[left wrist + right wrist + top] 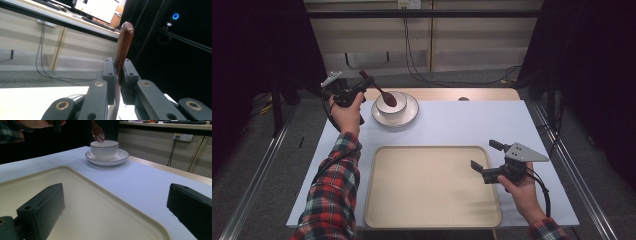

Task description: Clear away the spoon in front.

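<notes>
A dark brown wooden spoon (382, 92) is held by its handle in my left gripper (362, 85), which is shut on it at the table's far left. The spoon's head hangs just above a white bowl (392, 106) that stands on a white plate (411, 115). In the left gripper view the spoon handle (123, 47) rises between the closed jaws. In the right gripper view the spoon head (97, 132) hovers over the bowl (104, 149). My right gripper (484, 160) stands open over the right edge of a beige tray (432, 187), holding nothing.
A pale blue mat (492, 125) covers the wooden table. Metal rails (257, 170) run along both sides of the table. Cables (422, 75) trail on the floor behind it.
</notes>
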Available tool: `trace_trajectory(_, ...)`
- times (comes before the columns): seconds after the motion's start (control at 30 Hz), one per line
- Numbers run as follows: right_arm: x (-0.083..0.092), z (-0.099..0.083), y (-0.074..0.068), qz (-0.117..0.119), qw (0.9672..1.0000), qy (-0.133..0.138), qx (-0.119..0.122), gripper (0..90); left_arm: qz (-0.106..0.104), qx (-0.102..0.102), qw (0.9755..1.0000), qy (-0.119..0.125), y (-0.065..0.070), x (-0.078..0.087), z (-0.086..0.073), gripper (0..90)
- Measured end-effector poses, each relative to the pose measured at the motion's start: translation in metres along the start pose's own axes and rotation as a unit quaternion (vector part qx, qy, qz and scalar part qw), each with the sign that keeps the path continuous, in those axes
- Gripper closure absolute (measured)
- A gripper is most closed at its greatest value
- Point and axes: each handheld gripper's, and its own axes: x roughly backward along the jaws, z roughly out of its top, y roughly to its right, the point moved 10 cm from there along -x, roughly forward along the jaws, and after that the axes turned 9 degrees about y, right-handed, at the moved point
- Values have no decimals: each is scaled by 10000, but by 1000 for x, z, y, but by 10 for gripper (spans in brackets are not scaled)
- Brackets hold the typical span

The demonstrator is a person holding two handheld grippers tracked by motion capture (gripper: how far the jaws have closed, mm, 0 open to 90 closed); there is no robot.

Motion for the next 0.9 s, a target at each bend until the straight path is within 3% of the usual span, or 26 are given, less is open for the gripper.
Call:
trace_trajectory(0.2, -1, 0, 1, -37, 10000, 2, 39, 10, -177, 79, 9998, -47, 13, 8, 7, 841)
trace_trajectory(0.43, -1, -1, -1, -47, 10000, -9, 9, 10, -525, 90, 9982, -278, 32, 19, 3, 841)
trace_trajectory(0.5, -1, -1, -1, -46, 10000, -4, -13, 9, -526, 109, 9981, -295, 33, 20, 2, 841)
trace_trajectory(0.53, -1, -1, -1, -53, 10000, -8, -15, 9, -644, 100, 9971, -388, 36, 23, 0, 841)
trace_trajectory(0.77, -1, -2, -1, 23, 10000, -58, 20, 4, -822, 167, 9947, -587, 45, 33, -7, 841)
trace_trajectory(0.9, -1, -3, -1, 25, 10000, -65, 10, 3, -915, 73, 9932, -718, 49, 39, -12, 842)
